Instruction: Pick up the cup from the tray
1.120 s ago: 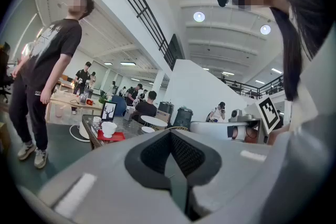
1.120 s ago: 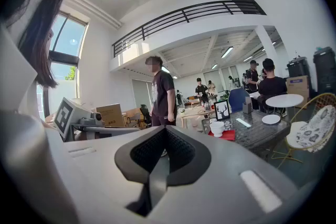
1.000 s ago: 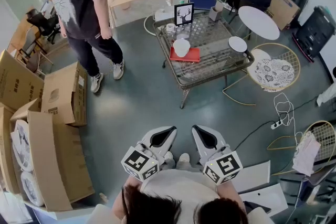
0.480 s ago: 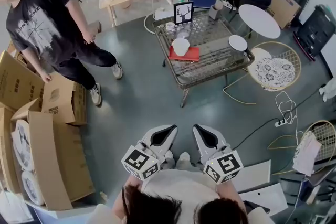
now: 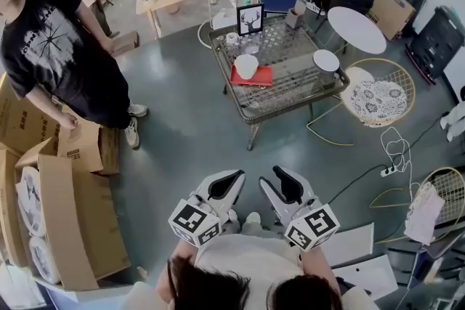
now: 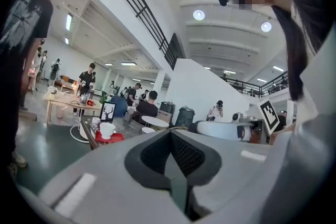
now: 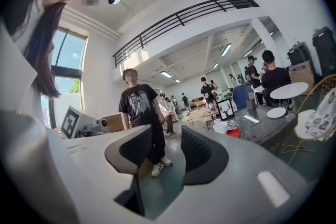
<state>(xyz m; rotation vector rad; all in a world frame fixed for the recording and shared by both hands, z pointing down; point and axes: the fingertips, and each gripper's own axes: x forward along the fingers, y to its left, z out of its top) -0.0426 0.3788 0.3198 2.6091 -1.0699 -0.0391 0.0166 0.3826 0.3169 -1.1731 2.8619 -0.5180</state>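
A white cup stands on a red tray on a wire-mesh coffee table, well ahead of me across the grey floor. Both grippers are held low and close to my body, far from the table. My left gripper is shut with nothing between its jaws. My right gripper is open and empty. In the left gripper view the cup and tray are small and distant, beyond the left gripper. The right gripper view has the tray past the right gripper.
A person in a black T-shirt stands at the left by cardboard boxes. On the table are a framed deer picture and a round white plate. A round white side table and wire chair stand to the right.
The person in the black T-shirt has walked left, away from the table and toward the boxes. Both grippers have stayed about where they were.
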